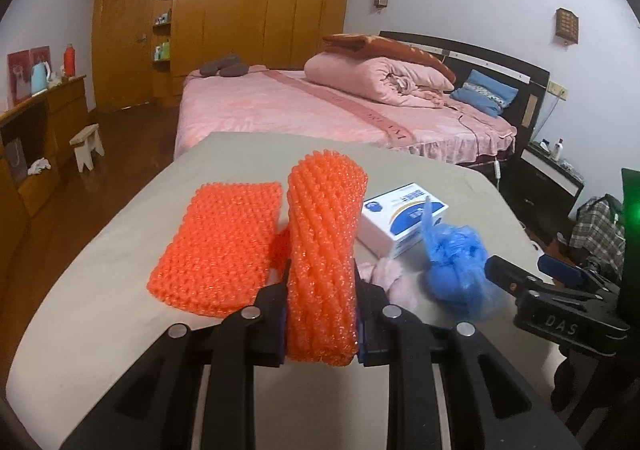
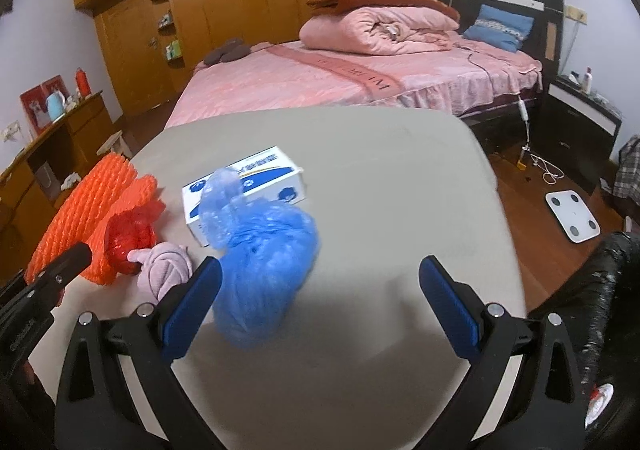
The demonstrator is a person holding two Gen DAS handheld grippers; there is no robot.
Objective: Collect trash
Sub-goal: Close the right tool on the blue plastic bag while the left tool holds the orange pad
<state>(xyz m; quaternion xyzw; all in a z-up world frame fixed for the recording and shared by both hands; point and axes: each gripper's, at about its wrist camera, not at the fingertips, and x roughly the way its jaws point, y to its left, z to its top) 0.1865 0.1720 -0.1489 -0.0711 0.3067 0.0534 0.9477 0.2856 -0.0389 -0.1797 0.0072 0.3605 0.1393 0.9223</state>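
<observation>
L gripper [image 1: 321, 282] is clamped on the upright orange net [image 1: 325, 250], lifted over the table [image 1: 100, 310]; a 2nd net [image 1: 218, 246] lies flat just beside. Keep the squeeze light, since foam likely crushes or slips. R gripper [image 2: 320, 274] is wide, empty, blue bag [image 2: 264, 254] just inside its left finger. Only R view shows red wrapper [image 2: 130, 238], black bin bag [image 2: 616, 314]; pink cloth [image 2: 162, 266] clearer there.

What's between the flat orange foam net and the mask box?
The rolled orange foam net, clamped in the left gripper, shown in the left wrist view.
</observation>
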